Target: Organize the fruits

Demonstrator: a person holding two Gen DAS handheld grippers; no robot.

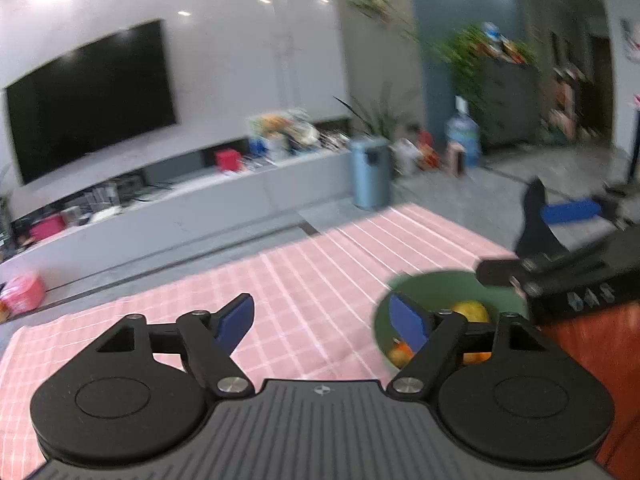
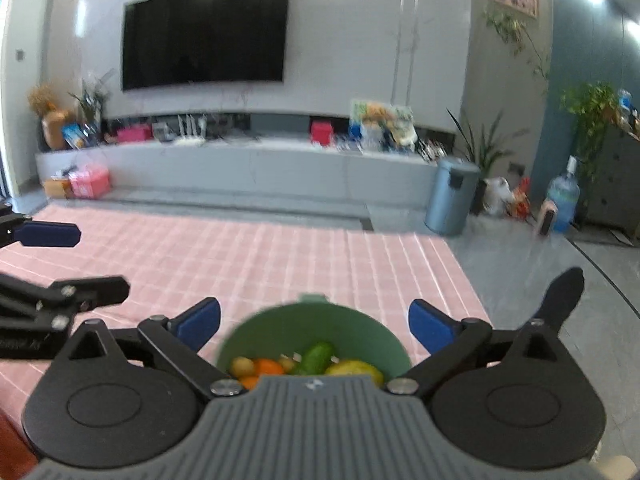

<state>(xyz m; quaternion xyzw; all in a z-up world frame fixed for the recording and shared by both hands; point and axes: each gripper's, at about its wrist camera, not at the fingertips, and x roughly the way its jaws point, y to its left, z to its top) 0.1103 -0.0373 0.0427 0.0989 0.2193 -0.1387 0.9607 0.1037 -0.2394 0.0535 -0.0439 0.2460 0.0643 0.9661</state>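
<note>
A green bowl (image 2: 312, 328) stands on the pink checked tablecloth (image 2: 280, 256) and holds several fruits: a green one (image 2: 318, 356), a yellow one (image 2: 352, 369), orange ones (image 2: 267, 366). My right gripper (image 2: 314, 322) is open and empty, its blue pads on either side of the bowl, just above it. My left gripper (image 1: 324, 316) is open and empty over the cloth, left of the bowl (image 1: 432, 292), with its right pad (image 1: 408, 320) over the bowl's rim. A yellow fruit (image 1: 472, 311) shows inside. The right gripper (image 1: 560, 236) also shows in the left wrist view.
The table ends at the far edge of the cloth (image 1: 304, 232). Beyond are grey floor, a blue bin (image 2: 450, 196), a long TV bench (image 2: 240, 164) and a wall TV (image 2: 204, 34). An orange-red surface (image 1: 600, 360) shows at right.
</note>
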